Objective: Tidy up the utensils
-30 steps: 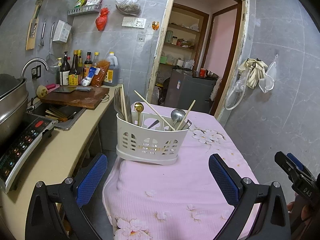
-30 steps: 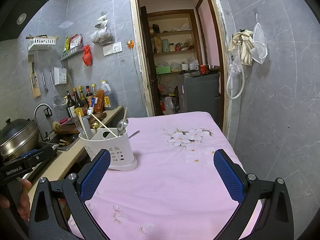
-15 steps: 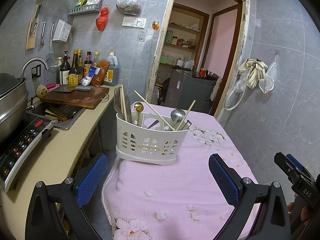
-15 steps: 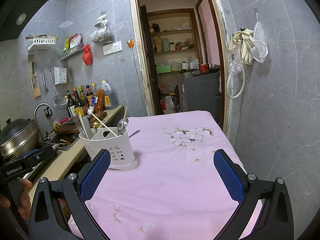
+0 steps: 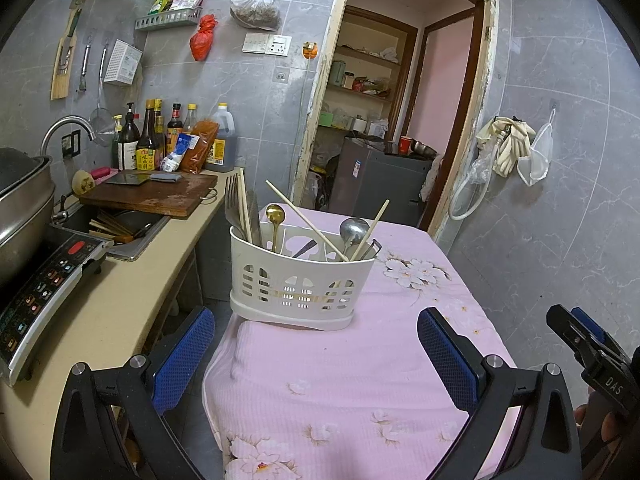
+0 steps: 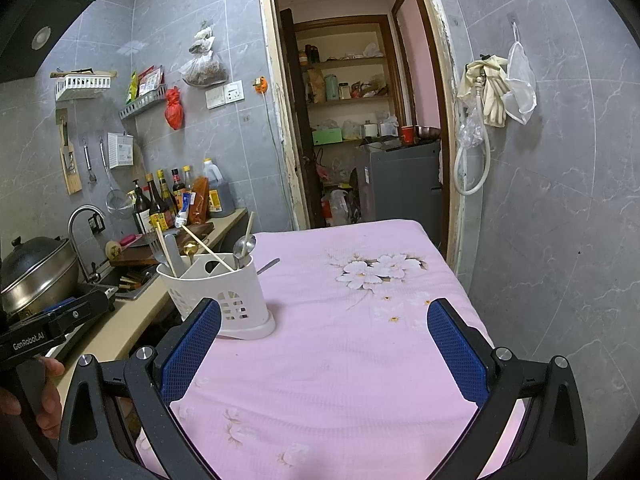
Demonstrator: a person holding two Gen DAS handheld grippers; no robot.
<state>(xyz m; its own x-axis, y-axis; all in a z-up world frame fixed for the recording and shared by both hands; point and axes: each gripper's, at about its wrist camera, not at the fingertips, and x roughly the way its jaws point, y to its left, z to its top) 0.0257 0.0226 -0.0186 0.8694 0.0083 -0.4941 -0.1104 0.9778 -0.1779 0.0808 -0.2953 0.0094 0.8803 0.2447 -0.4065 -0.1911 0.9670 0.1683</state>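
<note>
Nothing moved; white caddy [image 5: 302,280] upright, utensils [image 5: 276,220] inside.

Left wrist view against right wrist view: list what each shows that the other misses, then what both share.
Only the left wrist view shows the cooktop's control panel, and the white caddy's long side, with the gold spoon plain.

Only the right wrist view shows the range hood, the pot's dark lid, and a utensil lying on the pink cloth behind the caddy.

Both show the caddy with chopsticks and a steel spoon, the sauce bottles, the doorway, and both tools, left and right, open and empty.
</note>
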